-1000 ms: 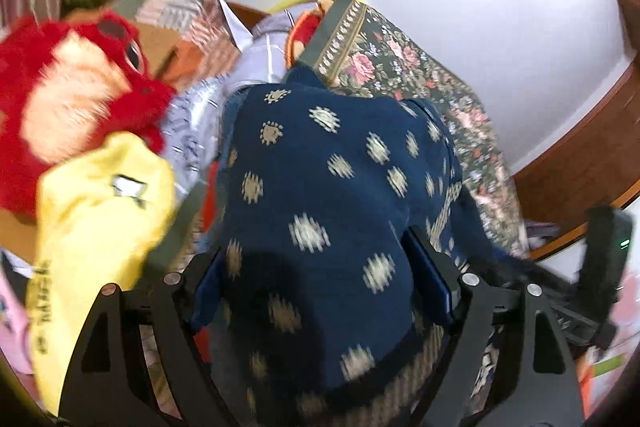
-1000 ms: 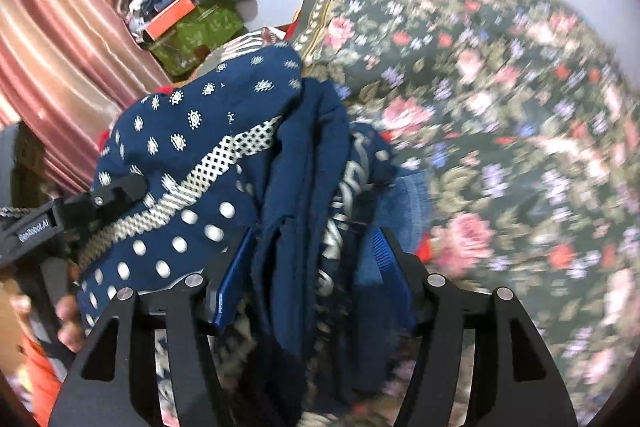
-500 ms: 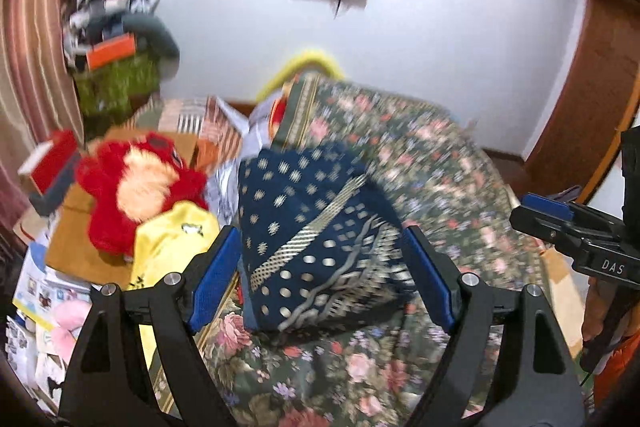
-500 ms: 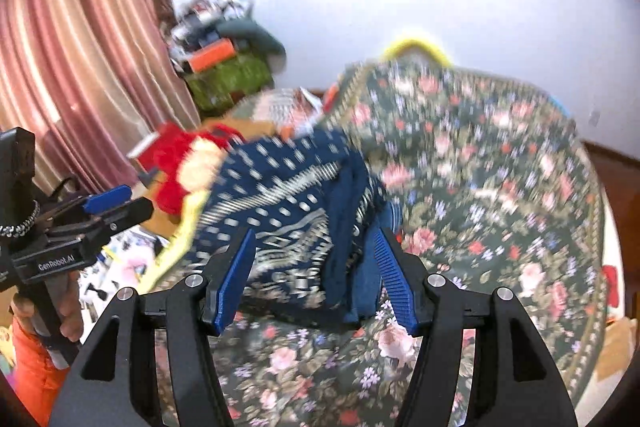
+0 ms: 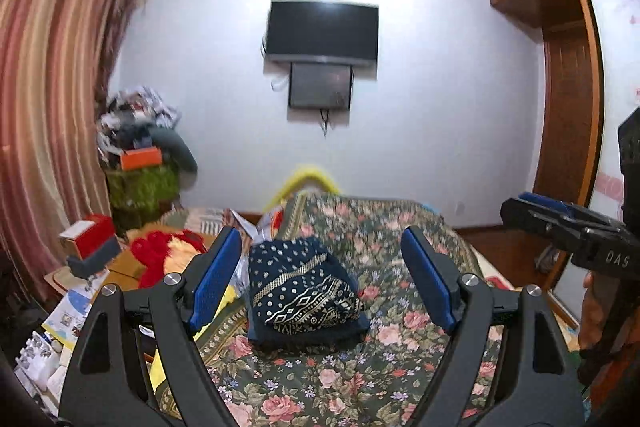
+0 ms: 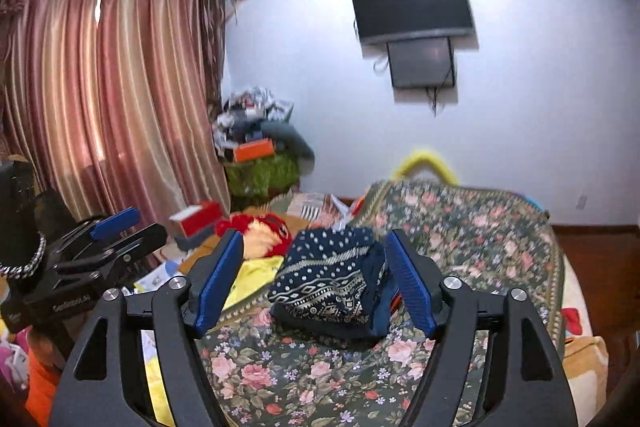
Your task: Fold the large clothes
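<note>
Folded navy garment sits on floral bedspread; left gripper spread, right gripper opening, both empty.

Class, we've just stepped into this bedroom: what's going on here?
A person holds a hand-held gripper in each hand, folding clothes. The navy patterned garment lies folded in a bundle on the floral bedspread. The left hand-held gripper is open with nothing between its fingers; the right hand-held gripper is opening, also clear of the cloth.
</note>
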